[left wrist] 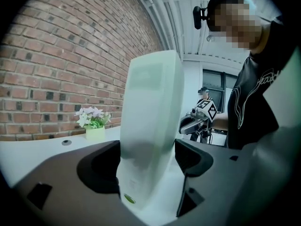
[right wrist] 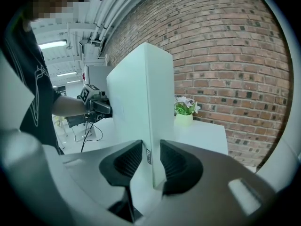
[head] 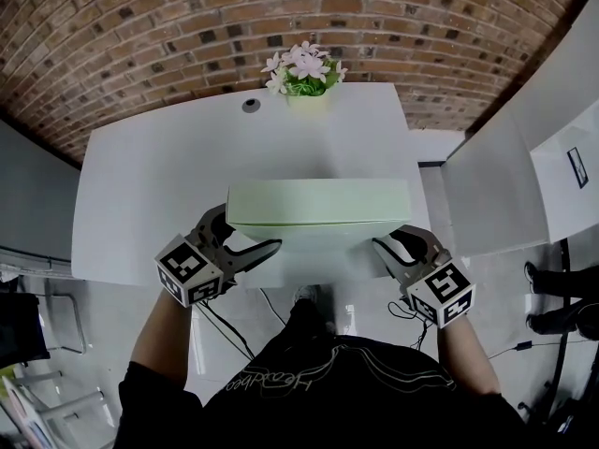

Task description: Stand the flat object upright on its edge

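Brick wall [head: 140, 45] curves behind a white bench [head: 140, 185]. Near the bench's front edge a pale green flat box [head: 318, 204] stands upright on its long edge, its broad face toward the person. Beyond the box, at the far edge, sits a small pot of pale flowers [head: 304, 78], with a round grommet hole [head: 251, 105] just left of it. At the box's left end the left hand-held gripper [left wrist: 146, 159] has its jaws spread wide with the box end between them, not clamped. At the box's right end the right hand-held gripper [right wrist: 150, 161] has its ribbed pads [right wrist: 129, 160] closed narrow on the box's edge.
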`<state>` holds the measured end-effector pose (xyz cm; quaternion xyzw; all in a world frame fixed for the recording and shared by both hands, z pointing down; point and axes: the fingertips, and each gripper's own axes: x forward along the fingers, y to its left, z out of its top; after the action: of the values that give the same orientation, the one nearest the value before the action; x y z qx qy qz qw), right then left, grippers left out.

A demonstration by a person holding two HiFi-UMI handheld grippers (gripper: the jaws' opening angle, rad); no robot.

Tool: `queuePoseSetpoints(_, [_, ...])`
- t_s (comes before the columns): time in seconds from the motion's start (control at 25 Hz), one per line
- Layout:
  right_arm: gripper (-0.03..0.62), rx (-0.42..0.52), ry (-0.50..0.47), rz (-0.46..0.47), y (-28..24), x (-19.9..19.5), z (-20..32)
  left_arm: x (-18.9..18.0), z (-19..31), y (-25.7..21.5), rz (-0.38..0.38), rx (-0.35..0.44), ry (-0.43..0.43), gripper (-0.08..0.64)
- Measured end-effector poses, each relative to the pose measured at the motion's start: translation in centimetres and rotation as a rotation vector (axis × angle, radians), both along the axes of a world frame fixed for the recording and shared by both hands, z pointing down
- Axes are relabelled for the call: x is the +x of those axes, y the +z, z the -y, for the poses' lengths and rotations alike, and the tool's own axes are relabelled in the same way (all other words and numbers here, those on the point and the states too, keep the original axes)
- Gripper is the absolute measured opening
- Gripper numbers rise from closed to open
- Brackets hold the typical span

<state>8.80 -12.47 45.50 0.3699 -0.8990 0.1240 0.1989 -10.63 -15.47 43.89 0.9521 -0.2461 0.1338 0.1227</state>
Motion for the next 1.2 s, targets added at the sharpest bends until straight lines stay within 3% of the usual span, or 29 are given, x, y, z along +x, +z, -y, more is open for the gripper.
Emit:
queuePoseSetpoints(0.44, [0.126,-0.018,-0.005,0.054,-0.1,0.8,-1.5,-0.6,-1.5,-0.3,0.044,0.025,-0.102,0.337])
queuePoseSetpoints(0.84, [0.103,-0.045,-0.038,0.112,-0.2,0.3,-5.0,-3.3,-4.3,0.2,0.062,0.011,-0.322,0.333])
queuePoseSetpoints(0.92, [0.068,-0.053,-0.041,0.128,-0.4,0.2,-5.7,-4.0,-5.0,0.3,0.064,0.005,-0.371,0.333])
queuePoseSetpoints(1.2, [0.034,-0.064,-0.066,0.156,-0.7,-0.8,-7.5,-5.8,-6.9,0.3,0.081,0.004,-0.535,0.331])
